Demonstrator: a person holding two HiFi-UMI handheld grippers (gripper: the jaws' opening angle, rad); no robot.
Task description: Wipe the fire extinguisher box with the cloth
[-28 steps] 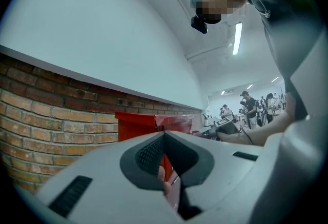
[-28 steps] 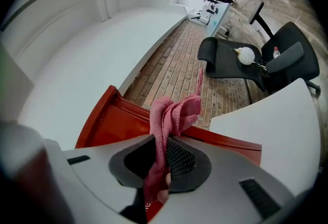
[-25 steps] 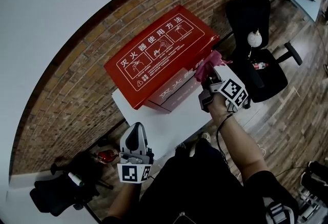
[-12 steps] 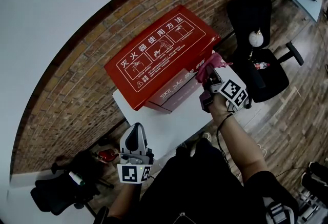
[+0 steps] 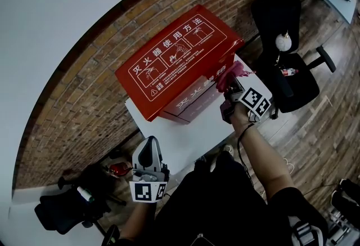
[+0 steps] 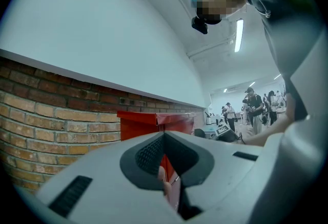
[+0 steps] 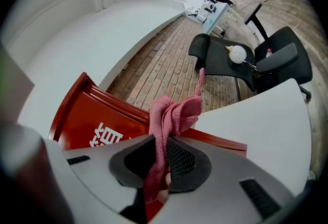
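Cloth (image 5: 231,76) clamped in right gripper (image 5: 229,86) at the near right corner of the fire extinguisher box (image 5: 174,59).

Right jaws are closed on the pink cloth, whose lower end disappears between the pads; actual contact between cloth and box cannot be confirmed. Gripper and cloth cover part of the lettering on the box's near face. The red box stands on a white table (image 5: 191,132) against a brick wall (image 5: 73,110). Left gripper (image 5: 149,148) is at near left, off the table, jaws pressed together with nothing between them; its own body hides most of the box in its view. A black office chair (image 5: 292,79) stands right of the table, carrying a white object (image 5: 283,42) too small to identify.
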